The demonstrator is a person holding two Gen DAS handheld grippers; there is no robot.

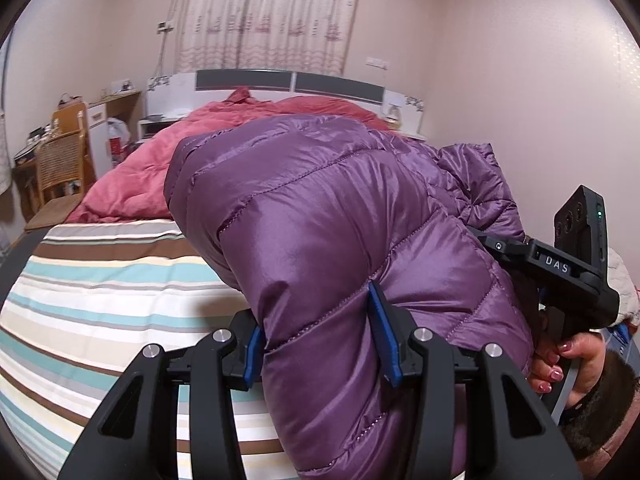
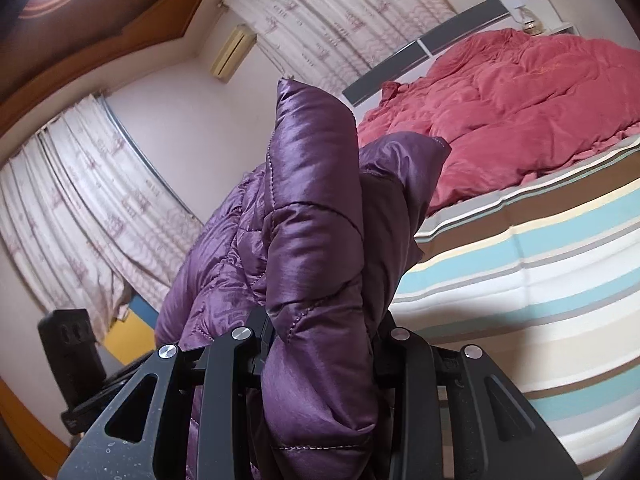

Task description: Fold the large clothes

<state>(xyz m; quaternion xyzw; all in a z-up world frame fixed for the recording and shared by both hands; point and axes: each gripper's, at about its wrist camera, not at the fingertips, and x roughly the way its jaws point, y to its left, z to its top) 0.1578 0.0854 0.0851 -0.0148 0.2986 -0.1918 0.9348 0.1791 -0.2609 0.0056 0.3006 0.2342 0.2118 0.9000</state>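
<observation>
Pale pink walls [image 1: 500, 40] surround a bed with striped sheet [image 1: 100, 280] and rumpled red quilt [image 2: 520, 112]; patterned white curtains [image 1: 264, 12] hang behind the headboard, a wicker-backed wooden chair [image 1: 60, 160] beside.

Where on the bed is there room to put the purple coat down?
The striped sheet is bare at the near end of the bed, between its front edge and the pink quilt. The far end by the headboard is crowded with that bunched quilt. Both the left gripper and right gripper hold the purple coat.
</observation>
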